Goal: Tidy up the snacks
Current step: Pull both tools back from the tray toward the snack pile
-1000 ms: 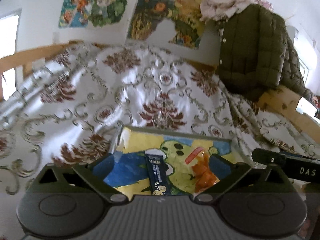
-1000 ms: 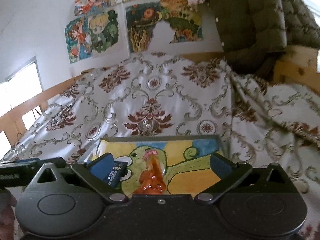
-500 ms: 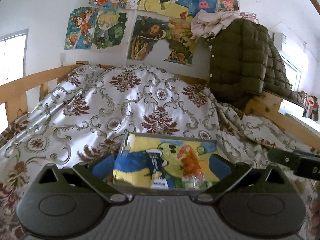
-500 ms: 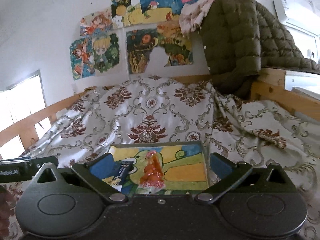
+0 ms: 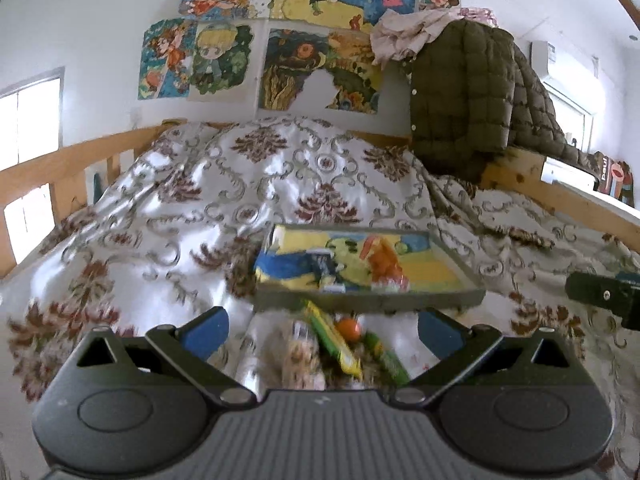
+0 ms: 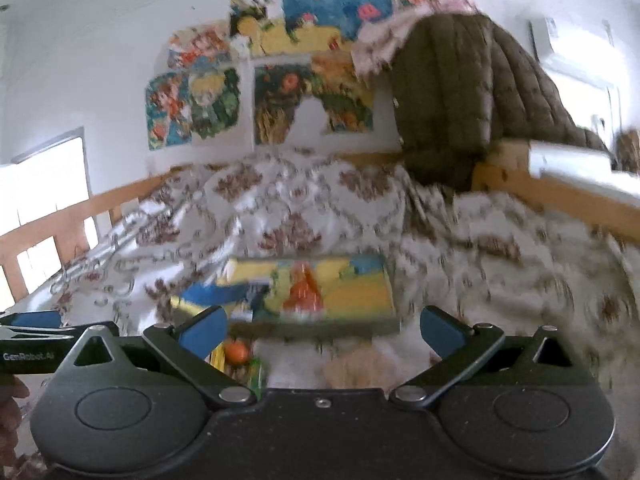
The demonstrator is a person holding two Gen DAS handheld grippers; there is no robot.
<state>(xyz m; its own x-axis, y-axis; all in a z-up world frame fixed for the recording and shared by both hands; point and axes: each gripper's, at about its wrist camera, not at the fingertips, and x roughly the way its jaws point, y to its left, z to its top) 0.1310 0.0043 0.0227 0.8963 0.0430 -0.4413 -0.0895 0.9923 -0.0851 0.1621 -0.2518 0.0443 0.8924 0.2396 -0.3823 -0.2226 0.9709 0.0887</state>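
Snacks (image 5: 344, 344) lie loose on the bed just before the tray's (image 5: 368, 300) near edge, both claws, left claw (image 5: 322, 330) and right claw (image 6: 322, 326), gaping wide and empty, so drop one squarely over a single packet before closing

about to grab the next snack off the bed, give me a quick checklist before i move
1. Left gripper open, nothing held: ok.
2. Right gripper open, nothing held: ok.
3. Loose snacks in reach: green-yellow packet and orange round snack lie on the bedspread before the tray: ok.
4. Tray has bare room: ok.
5. Right view sharp enough to aim: not ok, blurred.
6. Tray sits level: cannot tell.
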